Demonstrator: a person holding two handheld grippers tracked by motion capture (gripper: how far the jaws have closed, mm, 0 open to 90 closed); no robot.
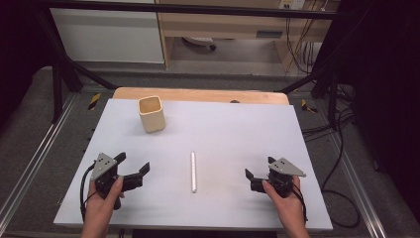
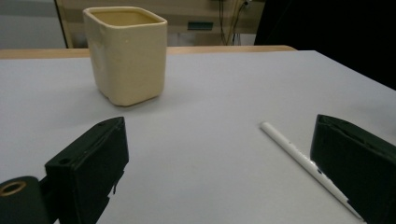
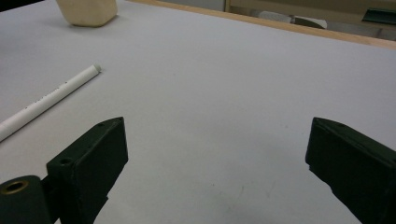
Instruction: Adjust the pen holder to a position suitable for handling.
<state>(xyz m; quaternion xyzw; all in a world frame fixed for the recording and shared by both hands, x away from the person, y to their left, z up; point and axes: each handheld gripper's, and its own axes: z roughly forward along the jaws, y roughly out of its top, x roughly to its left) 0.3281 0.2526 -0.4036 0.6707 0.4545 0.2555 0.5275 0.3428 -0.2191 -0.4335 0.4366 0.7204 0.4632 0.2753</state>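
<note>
Your left gripper (image 1: 132, 169) rests low on the pale grey counter (image 1: 228, 129), fingers spread wide on nothing; the cream square ceramic cup (image 1: 151, 114) stands upright beyond it. The white plastic pen (image 1: 193, 171) lies flat midway between your grippers. Your right gripper (image 1: 258, 173) also has its fingers spread, empty.

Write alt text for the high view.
A white pen lies on a pale table between two hand-held grippers, the left gripper and right gripper both open and empty. A cream square cup stands upright farther back on the left.
</note>
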